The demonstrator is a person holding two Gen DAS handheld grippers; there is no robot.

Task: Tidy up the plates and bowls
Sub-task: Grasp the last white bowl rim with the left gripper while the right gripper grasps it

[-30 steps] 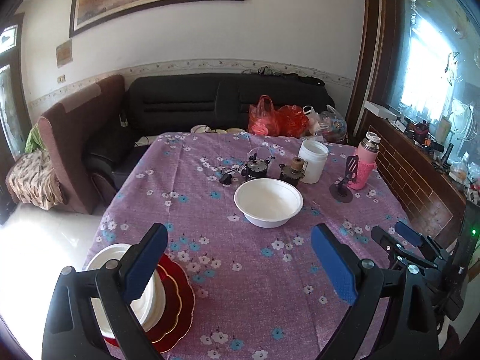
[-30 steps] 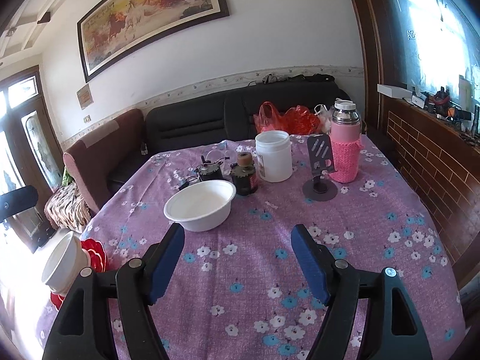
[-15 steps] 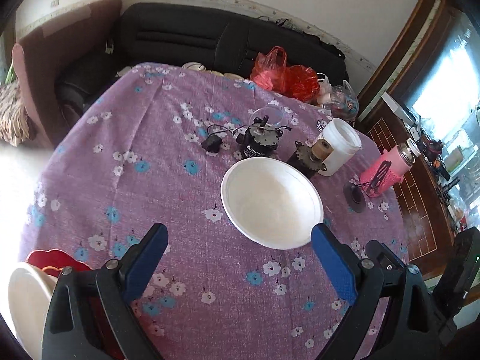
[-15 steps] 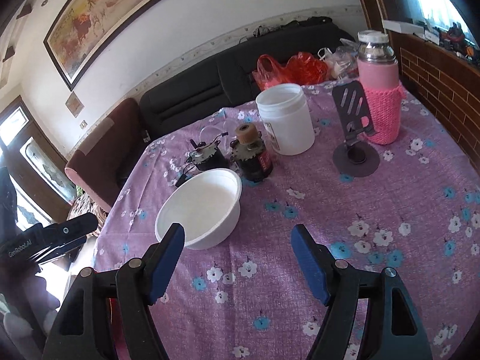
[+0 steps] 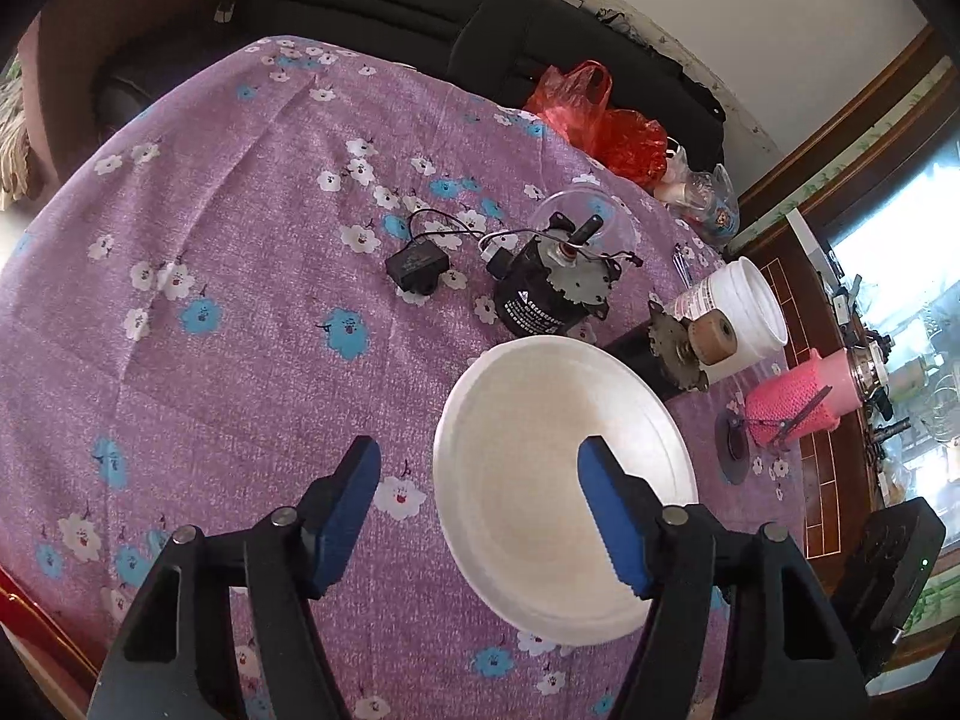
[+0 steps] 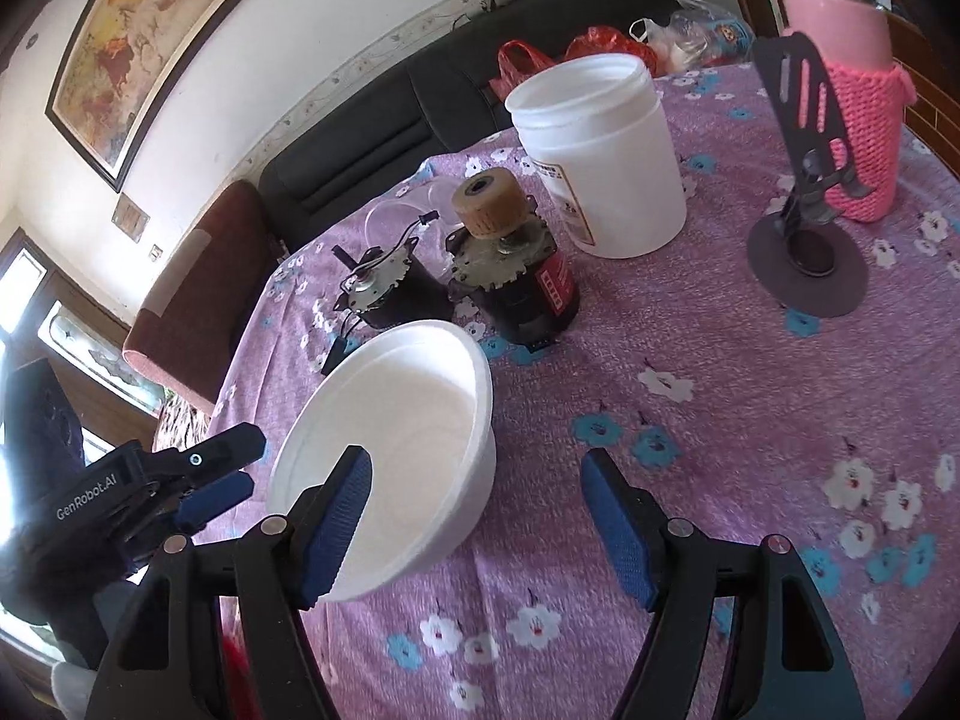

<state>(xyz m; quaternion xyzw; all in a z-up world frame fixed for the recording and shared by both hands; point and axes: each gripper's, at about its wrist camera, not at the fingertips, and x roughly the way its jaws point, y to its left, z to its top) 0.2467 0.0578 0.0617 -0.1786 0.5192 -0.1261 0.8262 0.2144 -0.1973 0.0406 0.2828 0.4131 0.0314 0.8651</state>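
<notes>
My left gripper (image 5: 480, 510) and right gripper (image 6: 474, 522), jaws wide, nothing held, flank the white bowl (image 5: 558, 480) on the purple floral tablecloth (image 5: 240, 330). Just behind it: two motors (image 6: 510, 276), white tub (image 6: 600, 150), phone stand (image 6: 804, 192) w/ pink flask (image 6: 852, 96).

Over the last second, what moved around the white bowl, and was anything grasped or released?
Both grippers closed in on the white bowl: the left gripper left the plate stack and now straddles its near rim, open; the right gripper, open, straddles the opposite rim. Nothing grasped yet. Bowl, motors, white jar and pink bottle stayed put.
</notes>
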